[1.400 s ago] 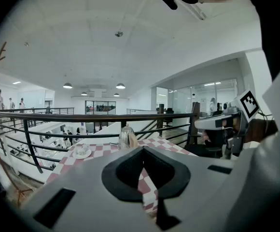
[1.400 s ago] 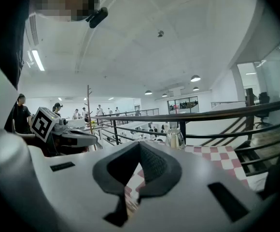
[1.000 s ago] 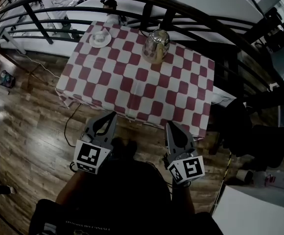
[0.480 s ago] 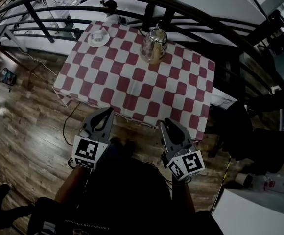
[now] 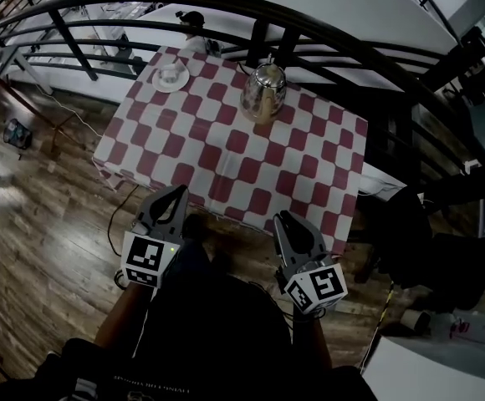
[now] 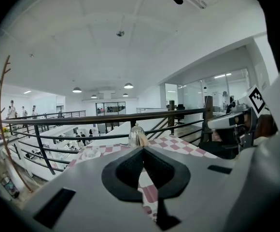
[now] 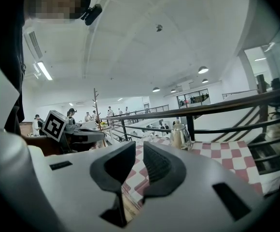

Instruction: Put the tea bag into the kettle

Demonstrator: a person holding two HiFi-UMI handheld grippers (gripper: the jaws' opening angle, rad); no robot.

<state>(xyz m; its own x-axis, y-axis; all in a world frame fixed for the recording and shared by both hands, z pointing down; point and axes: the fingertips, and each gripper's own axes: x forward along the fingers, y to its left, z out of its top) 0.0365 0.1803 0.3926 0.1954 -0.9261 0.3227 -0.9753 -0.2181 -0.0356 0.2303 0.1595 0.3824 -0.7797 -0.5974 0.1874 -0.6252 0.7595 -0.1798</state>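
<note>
Two grippers: short of the table's (image 5: pixel 226 153) near edge.
Left gripper (image 5: pixel 178 192): fingers (image 6: pixel 129 170) pressed together, empty.
Right gripper (image 5: pixel 282 219): fingers (image 7: pixel 162 166) just opened narrowly, nothing between.
Kettle (image 5: pixel 263 90): upright on the table's far side.
Tea bag: cannot tell.

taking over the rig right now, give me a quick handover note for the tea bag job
Left gripper: shut, empty, short of the table's near edge.
Right gripper: jaws have just been opening and stand slightly apart with nothing between them; also short of the near edge.
Shiny metal kettle stands at the far side of the red-and-white checked tablecloth. White cup on a saucer sits at the far left corner. The tea bag is too small to make out.
Done: nothing yet.
Left: find the tea bag, grip it, put it into the kettle.
</note>
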